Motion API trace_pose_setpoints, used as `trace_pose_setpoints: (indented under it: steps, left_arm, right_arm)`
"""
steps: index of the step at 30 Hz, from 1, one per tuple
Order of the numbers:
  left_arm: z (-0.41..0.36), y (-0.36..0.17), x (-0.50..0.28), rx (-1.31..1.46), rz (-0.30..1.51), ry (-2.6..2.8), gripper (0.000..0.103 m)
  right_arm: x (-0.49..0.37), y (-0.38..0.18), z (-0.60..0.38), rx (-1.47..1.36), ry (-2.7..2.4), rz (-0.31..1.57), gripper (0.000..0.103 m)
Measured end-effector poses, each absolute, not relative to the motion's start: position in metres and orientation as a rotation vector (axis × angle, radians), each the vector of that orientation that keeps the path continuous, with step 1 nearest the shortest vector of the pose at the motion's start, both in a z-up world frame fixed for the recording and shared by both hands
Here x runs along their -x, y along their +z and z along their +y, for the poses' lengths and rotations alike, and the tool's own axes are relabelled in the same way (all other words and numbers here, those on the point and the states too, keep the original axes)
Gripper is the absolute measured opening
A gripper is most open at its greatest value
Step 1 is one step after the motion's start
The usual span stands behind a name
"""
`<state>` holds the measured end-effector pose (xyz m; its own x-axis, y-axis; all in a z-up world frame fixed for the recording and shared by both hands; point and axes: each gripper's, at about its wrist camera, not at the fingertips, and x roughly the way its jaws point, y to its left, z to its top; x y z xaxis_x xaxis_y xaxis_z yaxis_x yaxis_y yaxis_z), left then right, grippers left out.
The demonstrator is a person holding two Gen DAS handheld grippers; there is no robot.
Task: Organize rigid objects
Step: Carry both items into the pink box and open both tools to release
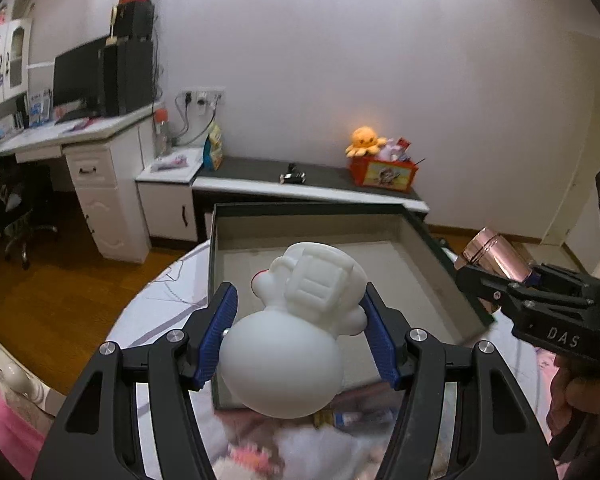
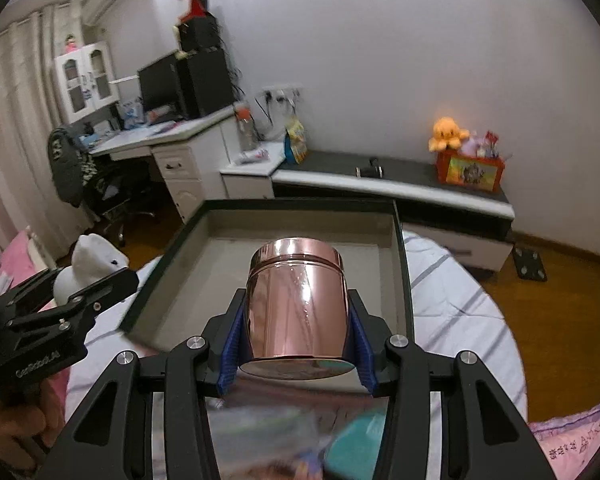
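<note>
Two black plastic grippers, blue grips

Left gripper (image 1: 300,340) and right gripper (image 2: 296,344) look the same: black linkage arms, silver round screws, ribbed blue pads on the fingers (image 1: 216,340). White "DAS" lettering on one side, bare hand (image 2: 12,432) below.

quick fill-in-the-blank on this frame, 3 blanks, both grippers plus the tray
1. The left gripper is shut on a ____ astronaut figurine.
2. The right gripper is shut on a shiny ____-coloured canister.
3. The open tray ahead of both grippers has ____ objects lying in it.

Missing words: white; rose-gold; no
</note>
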<state>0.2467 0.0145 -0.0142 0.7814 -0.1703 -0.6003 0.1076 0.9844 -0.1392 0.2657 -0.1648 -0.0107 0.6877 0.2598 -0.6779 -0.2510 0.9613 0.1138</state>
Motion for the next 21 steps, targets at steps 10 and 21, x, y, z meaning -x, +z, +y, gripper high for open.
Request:
trace_pose_setpoints:
  steps: [10,21]
  left_arm:
    - [-0.010,-0.051,-0.284,0.052,0.766,-0.111,0.083]
    - [0.005,-0.011,-0.217,0.059,0.607,-0.047,0.103]
  right_arm:
    - [-0.305,-0.058,-0.170,-0.050,0.247,0.893,0.069]
    - [-0.252,-0.023,-0.202,-0.149,0.199,0.753,0.088]
